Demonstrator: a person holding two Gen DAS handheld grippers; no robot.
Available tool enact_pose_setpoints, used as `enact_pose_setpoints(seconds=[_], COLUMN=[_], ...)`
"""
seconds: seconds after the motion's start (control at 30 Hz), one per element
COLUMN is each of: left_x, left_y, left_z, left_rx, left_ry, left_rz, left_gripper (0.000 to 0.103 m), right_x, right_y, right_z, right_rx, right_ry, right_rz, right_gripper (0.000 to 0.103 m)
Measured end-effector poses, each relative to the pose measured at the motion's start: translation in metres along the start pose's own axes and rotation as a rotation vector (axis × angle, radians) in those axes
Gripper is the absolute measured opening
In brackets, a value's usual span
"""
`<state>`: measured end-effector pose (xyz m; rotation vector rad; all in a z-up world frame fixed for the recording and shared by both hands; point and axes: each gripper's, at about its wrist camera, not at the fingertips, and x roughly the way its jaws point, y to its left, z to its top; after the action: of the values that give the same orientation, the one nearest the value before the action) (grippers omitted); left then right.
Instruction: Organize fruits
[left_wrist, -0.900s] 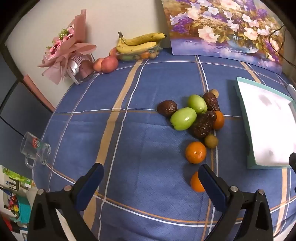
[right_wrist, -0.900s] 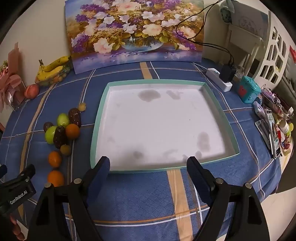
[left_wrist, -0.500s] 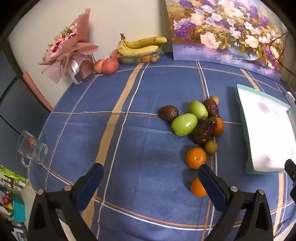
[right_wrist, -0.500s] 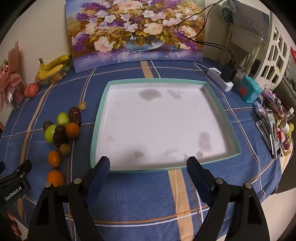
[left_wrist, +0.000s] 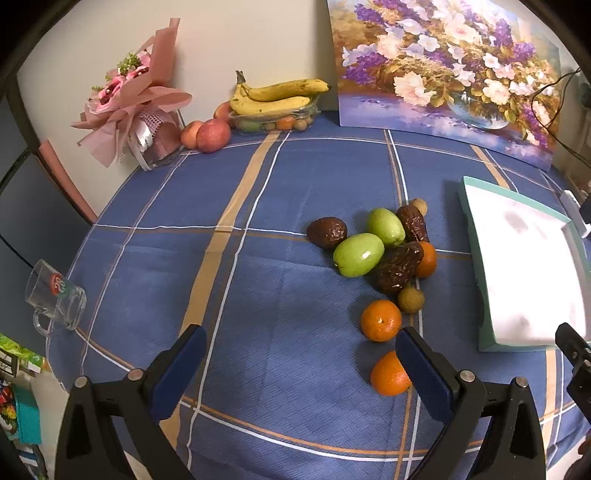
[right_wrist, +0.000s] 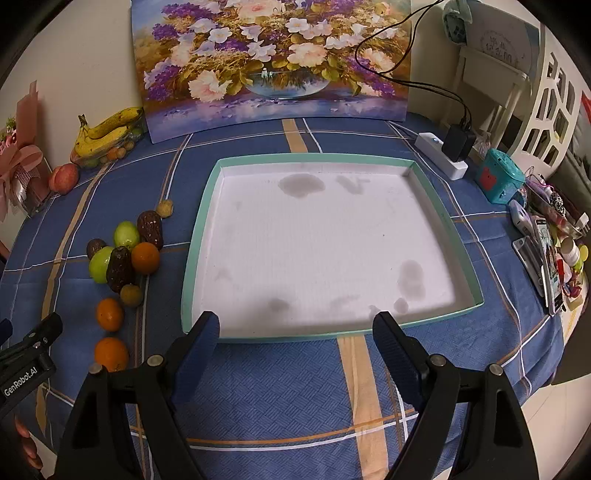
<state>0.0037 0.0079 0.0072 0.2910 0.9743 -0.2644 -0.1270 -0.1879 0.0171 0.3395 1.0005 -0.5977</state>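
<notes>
No fruit sits in the teal tray (right_wrist: 201, 236) yet: the loose fruit pile (left_wrist: 384, 254) lies on the tablecloth just left of it, and the left gripper (left_wrist: 299, 354) and right gripper (right_wrist: 291, 339) hover spread and empty.

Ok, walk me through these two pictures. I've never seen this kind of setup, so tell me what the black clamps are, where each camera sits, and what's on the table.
A person holds a two-finger gripper in each hand, and each carries a camera looking along its fingers. One picture comes from the left gripper, the other from the right gripper. Both are open and hold nothing. On the blue checked tablecloth lies a pile of loose fruit: oranges, green fruits, dark wrinkled dates and small brown ones. Beside it sits a teal-rimmed tray with nothing in it. Bananas and a flower painting stand at the back.
</notes>
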Motion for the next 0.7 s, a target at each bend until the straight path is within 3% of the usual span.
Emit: enact_pose_setpoints(seconds=[0.7], left_x=[-0.0022], left_y=[0.0015], left_z=[0.0008], left_rx=[-0.006], left_ry=[-0.008], left_rz=[-0.027], left_gripper=[0.103], right_x=[-0.0001], right_y=[0.0014], right_z=[-0.0005], right_rx=[0.003], right_ry=[0.001], right_rz=[0.005], right_gripper=[0.086])
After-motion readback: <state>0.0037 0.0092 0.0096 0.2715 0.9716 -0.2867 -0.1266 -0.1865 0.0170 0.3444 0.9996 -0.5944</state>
